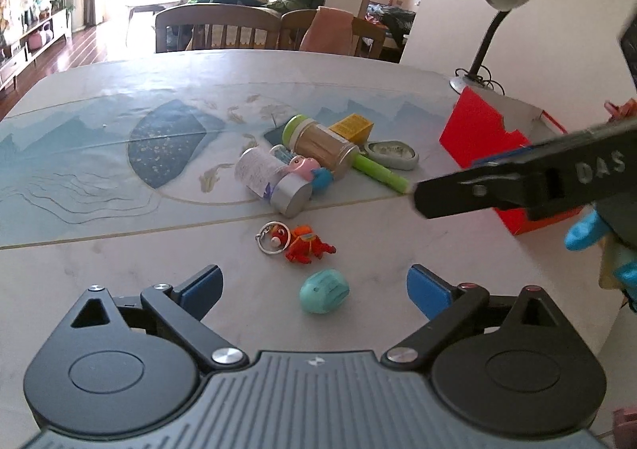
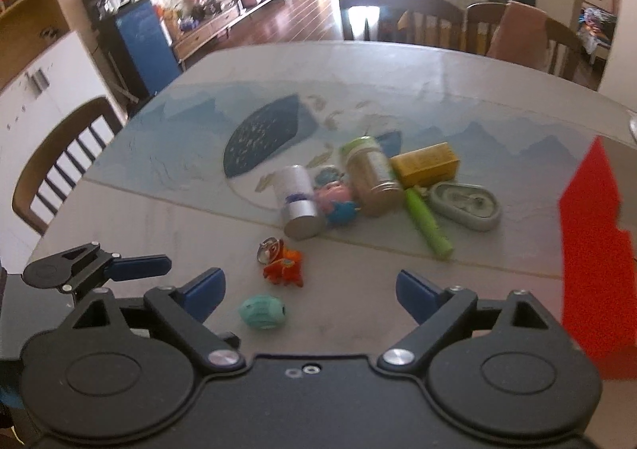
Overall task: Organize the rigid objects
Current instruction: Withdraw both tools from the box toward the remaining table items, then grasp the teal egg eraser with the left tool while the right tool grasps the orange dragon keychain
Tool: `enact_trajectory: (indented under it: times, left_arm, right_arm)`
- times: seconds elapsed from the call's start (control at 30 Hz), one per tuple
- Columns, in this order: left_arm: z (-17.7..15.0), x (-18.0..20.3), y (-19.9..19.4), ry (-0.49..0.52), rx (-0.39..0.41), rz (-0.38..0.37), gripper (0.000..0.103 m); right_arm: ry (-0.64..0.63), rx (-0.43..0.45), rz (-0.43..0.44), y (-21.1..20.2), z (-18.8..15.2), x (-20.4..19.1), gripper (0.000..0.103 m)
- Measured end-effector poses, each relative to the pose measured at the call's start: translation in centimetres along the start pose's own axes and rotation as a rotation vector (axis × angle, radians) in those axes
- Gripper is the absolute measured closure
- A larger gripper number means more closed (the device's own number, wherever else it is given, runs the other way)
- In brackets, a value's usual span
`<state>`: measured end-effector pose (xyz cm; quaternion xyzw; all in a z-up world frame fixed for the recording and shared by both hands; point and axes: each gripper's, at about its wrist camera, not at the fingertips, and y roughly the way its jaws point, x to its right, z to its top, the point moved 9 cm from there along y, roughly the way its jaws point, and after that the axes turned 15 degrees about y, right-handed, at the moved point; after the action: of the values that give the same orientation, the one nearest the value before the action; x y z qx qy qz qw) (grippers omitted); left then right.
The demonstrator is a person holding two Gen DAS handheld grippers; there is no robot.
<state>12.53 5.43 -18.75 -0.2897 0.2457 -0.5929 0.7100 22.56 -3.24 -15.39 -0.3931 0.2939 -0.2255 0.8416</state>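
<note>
A teal egg-shaped toy [image 1: 324, 291] [image 2: 262, 312] lies on the table between the open fingers of my left gripper [image 1: 314, 291]. An orange keychain figure [image 1: 306, 244] [image 2: 284, 267] lies just beyond it. Farther off is a pile: a silver can [image 1: 274, 182] [image 2: 298, 202], a jar with a green lid [image 1: 318, 146] [image 2: 372, 176], a yellow box [image 1: 352, 127] [image 2: 424, 164], a green tube [image 1: 382, 172] [image 2: 428, 224], a grey tin [image 1: 392, 155] [image 2: 466, 206] and pink and blue toys [image 1: 312, 172] [image 2: 338, 202]. My right gripper [image 2: 310, 295] is open and empty above the table.
A red open box [image 1: 485, 138] [image 2: 593, 249] stands at the table's right. A desk lamp [image 1: 497, 6] stands behind it. Wooden chairs [image 1: 217, 28] [image 2: 63, 158] line the table's far and left sides. The patterned mat [image 1: 119, 154] covers the table's middle.
</note>
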Motion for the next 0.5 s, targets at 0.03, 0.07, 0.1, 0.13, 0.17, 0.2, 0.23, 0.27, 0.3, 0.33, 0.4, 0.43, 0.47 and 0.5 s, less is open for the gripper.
enact_trajectory:
  times: [0.03,0.07,0.1,0.13,0.17,0.2,0.23,0.27,0.3,0.33,0.4,0.43,0.47,0.5]
  left_arm:
    - [-0.1,0.0,0.3,0.007,-0.001,0.008,0.003]
    - [-0.2,0.1,0.6,0.017,-0.003,0.016,0.003]
    - [-0.3,0.3,0.9,0.026,-0.001,0.021,0.003]
    - [-0.4,0.4,1.1,0.032,0.002,0.024,0.003]
    - [-0.4,0.5,1.5,0.034,0.002,0.023,0.003]
    - [-0.6,0.6,1.9,0.034,0.000,0.018,0.003]
    - [-0.7,0.7,2.3,0.034,0.001,0.014,0.003]
    - [-0.9,0.8,2.6,0.034,0.000,0.013,0.003]
    - [-1.1,1.0,3.0,0.034,-0.003,0.011,0.003]
    - [-1.3,1.1,3.4,0.034,-0.008,0.009,0.003]
    - [-1.6,1.4,4.0,0.039,-0.011,0.013,0.003]
    - [-1.7,1.5,4.3,0.042,-0.010,0.013,0.003]
    - [-1.8,1.6,4.6,0.044,-0.009,0.016,0.003]
    - [-1.9,1.7,4.8,0.044,-0.011,0.018,0.003]
  right_arm:
    - [-0.012,-0.011,0.005,0.6,-0.1,-0.2,0.011]
    - [-0.024,-0.022,0.007,1.1,-0.1,-0.3,0.011]
    - [-0.035,-0.032,0.004,1.7,-0.1,-0.4,0.011]
    - [-0.044,-0.042,0.004,2.2,-0.1,-0.5,0.012]
    - [-0.054,-0.052,0.004,2.8,-0.2,-0.6,0.013]
    - [-0.065,-0.060,0.000,3.4,-0.2,-0.6,0.013]
    - [-0.078,-0.067,-0.003,4.0,-0.2,-0.7,0.013]
    - [-0.087,-0.074,-0.002,4.5,-0.3,-0.9,0.014]
    - [-0.097,-0.084,0.002,5.0,-0.4,-1.0,0.014]
    - [-0.110,-0.095,0.007,5.6,-0.5,-1.2,0.015]
    - [-0.138,-0.112,0.005,6.5,-0.8,-1.4,0.017]
    - [-0.150,-0.122,0.007,7.0,-0.9,-1.5,0.018]
    - [-0.162,-0.134,0.012,7.5,-1.0,-1.7,0.019]
    - [-0.170,-0.143,0.013,8.0,-1.1,-1.8,0.020]
